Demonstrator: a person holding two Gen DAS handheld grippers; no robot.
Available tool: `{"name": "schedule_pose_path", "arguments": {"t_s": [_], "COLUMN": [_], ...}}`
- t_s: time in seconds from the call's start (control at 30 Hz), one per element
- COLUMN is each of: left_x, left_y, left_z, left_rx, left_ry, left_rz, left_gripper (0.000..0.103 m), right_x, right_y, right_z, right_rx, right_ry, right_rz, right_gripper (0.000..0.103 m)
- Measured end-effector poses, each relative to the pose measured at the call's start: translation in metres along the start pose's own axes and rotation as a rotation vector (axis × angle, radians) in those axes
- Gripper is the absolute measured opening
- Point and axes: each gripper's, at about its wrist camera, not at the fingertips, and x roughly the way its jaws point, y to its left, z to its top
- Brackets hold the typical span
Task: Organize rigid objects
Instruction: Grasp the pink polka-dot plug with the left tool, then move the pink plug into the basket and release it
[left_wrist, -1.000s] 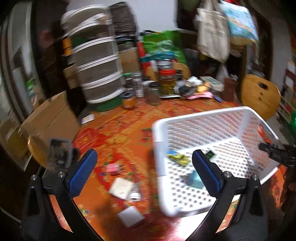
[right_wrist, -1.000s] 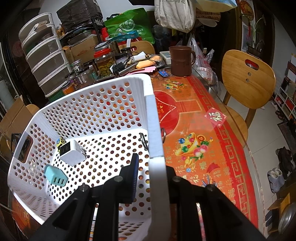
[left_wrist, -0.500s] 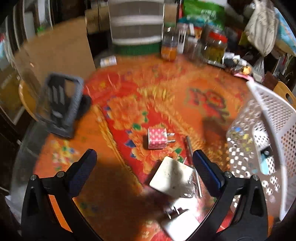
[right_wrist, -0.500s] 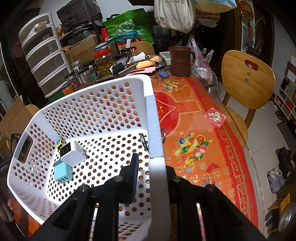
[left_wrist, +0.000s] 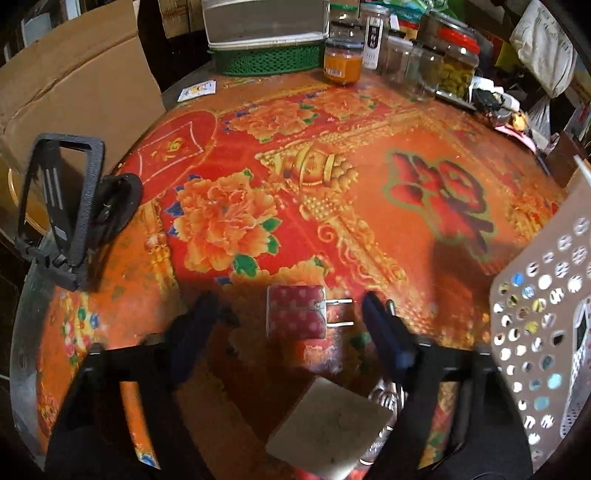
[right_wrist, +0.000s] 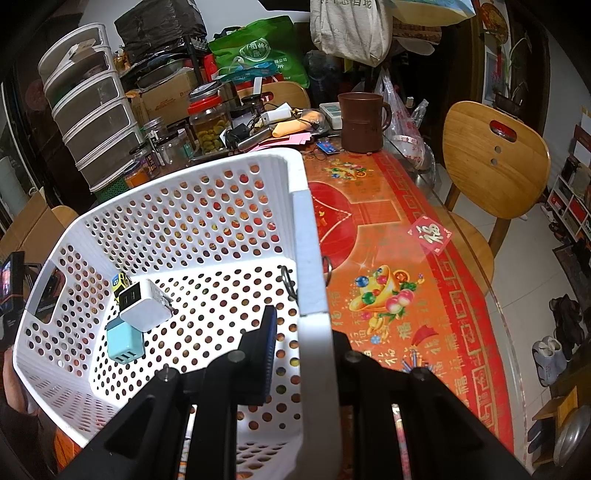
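Observation:
In the left wrist view, a pink dotted charger plug (left_wrist: 296, 312) lies on the red tablecloth, between the fingers of my open left gripper (left_wrist: 291, 317), untouched. A white square adapter (left_wrist: 328, 424) lies just below it. My right gripper (right_wrist: 303, 343) is shut on the right wall of the white perforated basket (right_wrist: 306, 236). Inside the basket lie a white charger (right_wrist: 146, 304), a light blue charger (right_wrist: 123, 339) and a small yellow item (right_wrist: 120, 281). The basket's wall also shows in the left wrist view (left_wrist: 543, 332).
A black phone stand (left_wrist: 61, 206) stands at the table's left edge beside a cardboard box (left_wrist: 66, 81). Jars (left_wrist: 341, 61) and a green tray (left_wrist: 266, 61) line the far side. A brown mug (right_wrist: 360, 122) and wooden chair (right_wrist: 495, 162) are at the right.
My left gripper has swung from above the basket down to the tablecloth and now straddles the pink plug. The light blue charger has shifted inside the basket. The right gripper still holds the basket wall.

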Motion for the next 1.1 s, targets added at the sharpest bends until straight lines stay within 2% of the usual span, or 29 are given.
{"name": "schedule_pose_path", "arguments": {"t_s": [0.03, 0.07, 0.1, 0.13, 0.2, 0.33, 0.57, 0.7, 0.93, 1.1], "left_x": [0.0, 0.0, -0.003, -0.005, -0.014, -0.042, -0.107, -0.15, -0.207, -0.217], "left_y": [0.0, 0.0, -0.004, -0.006, -0.012, -0.015, -0.021, -0.038, -0.089, -0.134], "left_z": [0.0, 0.0, -0.001, -0.003, -0.006, -0.008, -0.003, -0.003, -0.016, -0.029], "left_rx": [-0.011, -0.01, 0.008, 0.022, 0.062, 0.063, 0.062, 0.089, 0.167, 0.235], "left_ry": [-0.008, -0.013, -0.026, -0.041, -0.09, -0.17, -0.295, -0.353, -0.409, -0.409], "left_rz": [-0.021, -0.011, 0.033, 0.044, 0.057, 0.076, 0.041, 0.02, -0.036, -0.058], "left_gripper": [0.049, 0.042, 0.042, 0.042, 0.042, 0.041, 0.042, 0.042, 0.042, 0.042], "right_x": [0.0, 0.0, 0.0, 0.0, 0.0, 0.0, 0.0, 0.0, 0.0, 0.0], "right_y": [0.0, 0.0, 0.0, 0.0, 0.0, 0.0, 0.0, 0.0, 0.001, 0.0], "right_z": [0.0, 0.0, 0.0, 0.0, 0.0, 0.0, 0.0, 0.0, 0.0, 0.0], "right_rx": [0.0, 0.001, 0.0, 0.0, 0.001, 0.0, 0.001, 0.001, 0.0, 0.001], "right_ry": [0.0, 0.0, 0.0, -0.001, 0.0, -0.001, -0.001, -0.001, -0.001, -0.002], "right_rz": [0.0, 0.0, 0.0, 0.0, 0.0, 0.0, 0.0, 0.0, 0.0, 0.002], "right_gripper": [0.017, 0.017, 0.017, 0.017, 0.017, 0.017, 0.017, 0.017, 0.017, 0.017]}}
